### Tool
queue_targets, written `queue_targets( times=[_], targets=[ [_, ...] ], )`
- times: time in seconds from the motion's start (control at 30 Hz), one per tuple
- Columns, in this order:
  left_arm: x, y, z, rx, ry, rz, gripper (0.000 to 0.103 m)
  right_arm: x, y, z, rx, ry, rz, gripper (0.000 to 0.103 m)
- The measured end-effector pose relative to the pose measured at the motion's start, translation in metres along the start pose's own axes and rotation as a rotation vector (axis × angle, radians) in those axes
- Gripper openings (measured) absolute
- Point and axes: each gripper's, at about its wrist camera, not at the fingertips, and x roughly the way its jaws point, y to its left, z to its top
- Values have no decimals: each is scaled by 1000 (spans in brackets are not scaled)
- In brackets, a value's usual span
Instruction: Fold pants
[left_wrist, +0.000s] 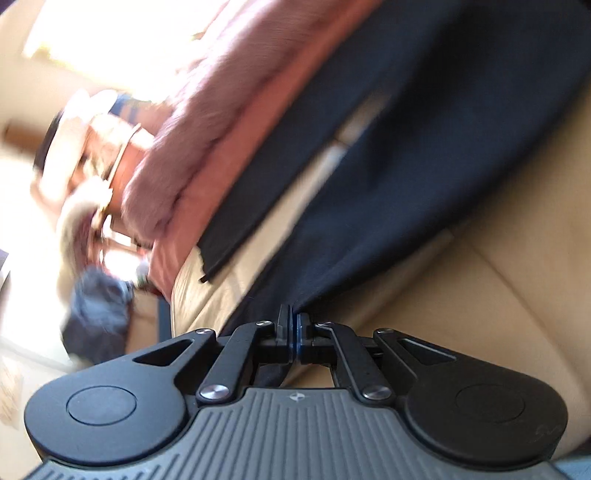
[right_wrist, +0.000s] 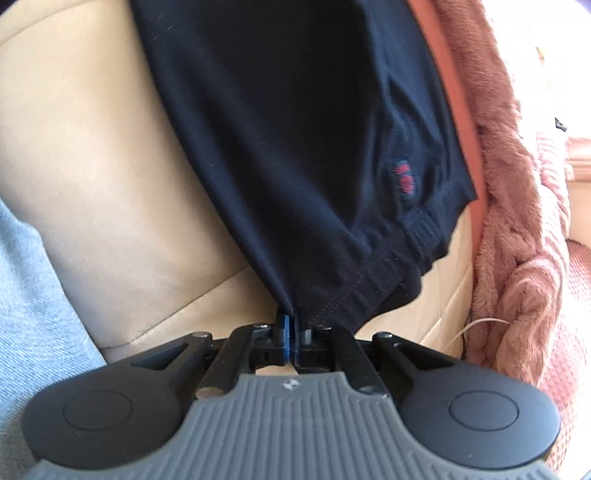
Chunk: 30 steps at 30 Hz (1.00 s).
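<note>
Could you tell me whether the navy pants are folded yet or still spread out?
Still spread: the navy pants lie lengthwise on the tan sofa, waistband pinched by the right gripper, the other end by the left gripper.

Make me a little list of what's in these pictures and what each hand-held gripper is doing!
surface: tan leather sofa
clothing: dark navy pants lying on the sofa
left hand-held gripper: shut, pinching an edge of the pants
right hand-held gripper: shut, pinching the pants near the ribbed waistband
marking: small red logo near the waistband
beside the pants: fuzzy pink blanket
fold: not yet done
</note>
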Motion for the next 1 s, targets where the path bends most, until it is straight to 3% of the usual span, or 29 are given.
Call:
queue_targets(
  times=[0.17,0.43,0.67,1.0],
  targets=[
    [-11,53,29,-212,-25,-26,1,-23,-20,-5,111,-67,-45,0],
    [-9,118,84,-413,1,-43,1,-55,-97,-1,304,-195,-142,0],
    [43,147,131,-437,111,-52,1,-30,-170,37,358,-232,-183,0],
    [145,132,176,-345,231,-34,1,75,-234,109,369,-187,-123,0]
  ],
)
